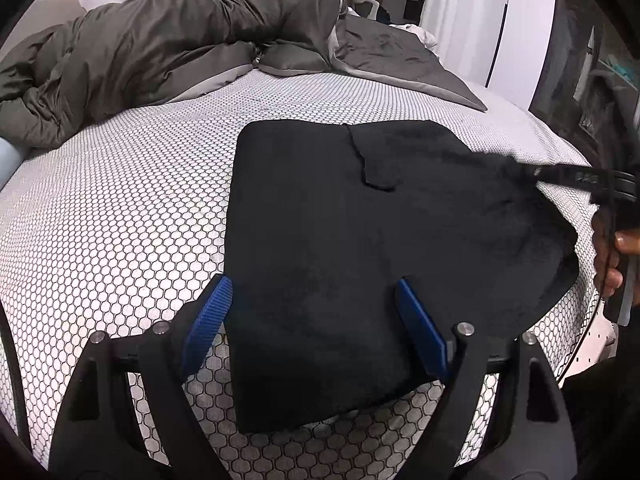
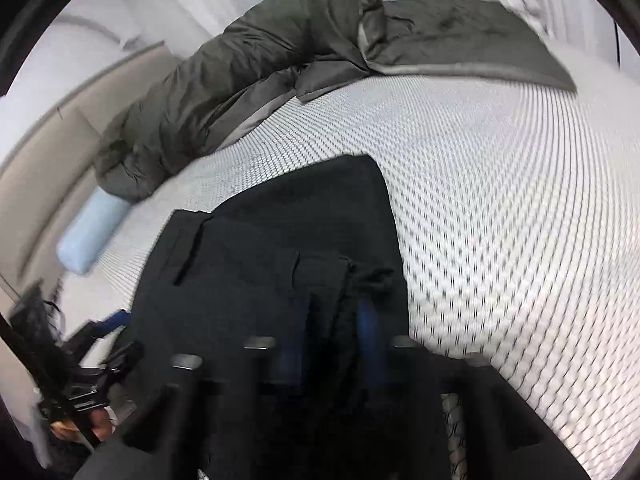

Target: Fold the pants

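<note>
Lying on the honeycomb-patterned mattress (image 1: 120,208) of the bed, the black pants (image 1: 360,248) are partly folded into a broad, roughly rectangular stack, with one edge curling over near the middle of the top layer. The left gripper (image 1: 314,322) hovers at the near edge of the garment with its blue fingers (image 1: 208,316) spread wide, the fabric showing between them but not pinched. In the left wrist view the right gripper (image 1: 576,178) comes in from the right side, its tip at the far right corner of the pants, where a fold of cloth looks lifted off the mattress. The right wrist view is motion-blurred: the right gripper (image 2: 334,336) has its blue fingers (image 2: 370,344) set close together with dark cloth bunched between them, so it appears to be holding the pants (image 2: 280,240). A rumpled olive-grey duvet (image 1: 160,48) is heaped along the far side of the bed, and a pale blue roll (image 2: 90,232) lies beside the duvet's end at the mattress edge.
</note>
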